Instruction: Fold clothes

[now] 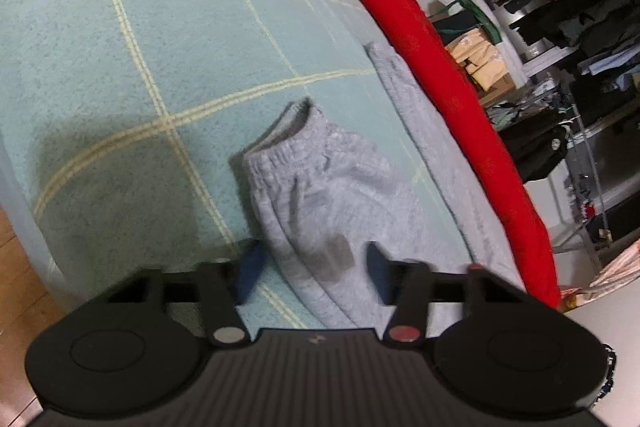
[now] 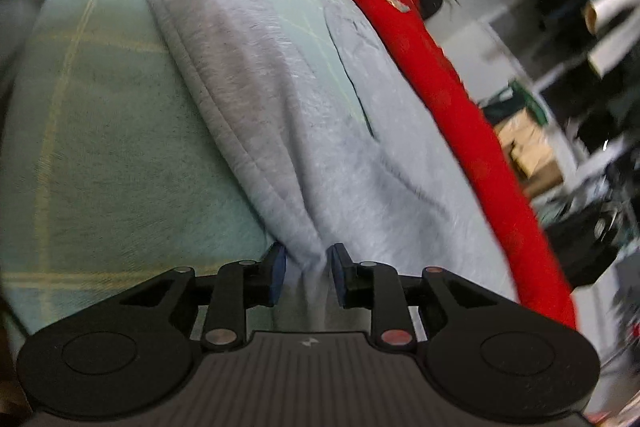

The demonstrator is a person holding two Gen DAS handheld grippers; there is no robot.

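Grey sweatpants are spread on the checked blanket. Right gripper is pinched on a fabric fold between its jaws. Left gripper is wide, straddling cloth behind the cuff. Mid-fold is judged; left closure appears required next.

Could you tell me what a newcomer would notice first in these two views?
Probably the bright red garment along the far edge of the pale green checked blanket. Next, the grey sweatpants stretched across the blanket, with the right gripper closed on a bunch of the fabric and the left gripper open around the cuffed leg.
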